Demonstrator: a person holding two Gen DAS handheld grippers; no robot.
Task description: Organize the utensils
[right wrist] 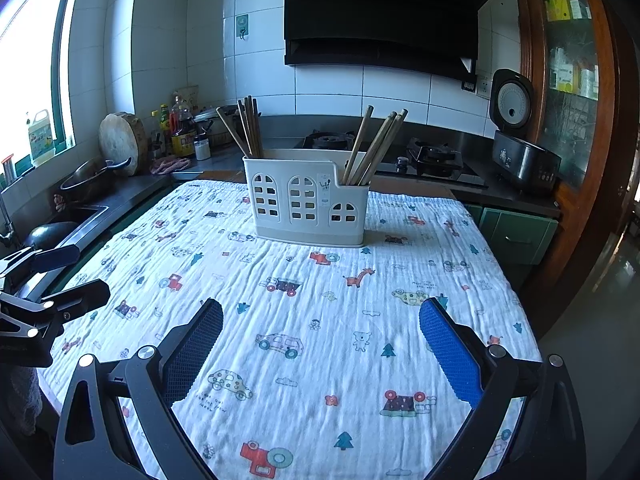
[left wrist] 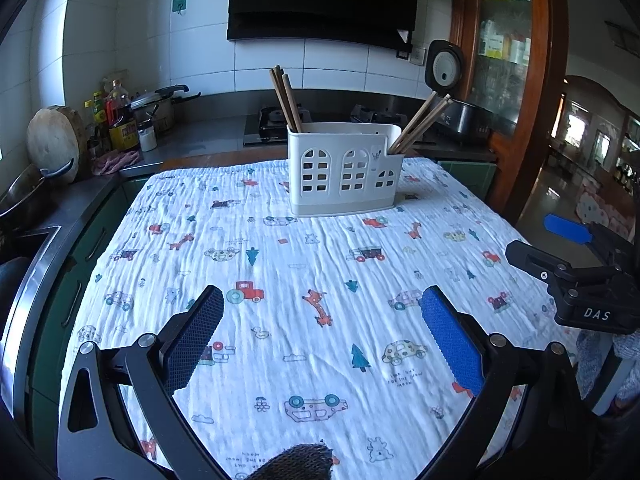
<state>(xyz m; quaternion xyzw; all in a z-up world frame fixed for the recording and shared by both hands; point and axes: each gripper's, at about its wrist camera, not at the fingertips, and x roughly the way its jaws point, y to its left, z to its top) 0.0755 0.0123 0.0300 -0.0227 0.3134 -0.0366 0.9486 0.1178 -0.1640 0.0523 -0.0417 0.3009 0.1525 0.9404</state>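
Left gripper: spread wide, nothing between the blue-padded fingers, held low above the near part of the tabletop. Right gripper: likewise spread wide and empty, blue pads apart, over the near side of the same surface. Each seen at the edge of the other's view, the right one at the right margin of the left wrist view, the left one at the left margin of the right wrist view; both side by side, neither touching anything on the cloth.

Beneath both, a white crinkled cloth printed with cars, tractors, giraffes and small trees, covering the tabletop edge to edge.

Farther out, toward the far side of the cloth, a white plastic utensil holder shaped like a house with arched window cut-outs, standing upright. Two bundles of wooden chopsticks inside: one bundle in the left compartment, leaning slightly left; another bundle in the lower right compartment, slanting out to the right. No loose utensils visible on the cloth.

Beyond the holder, a dark kitchen counter with a gas stove, a range hood above, a rice cooker with its lid raised at the right, and bottles beside a round chopping board at the left.
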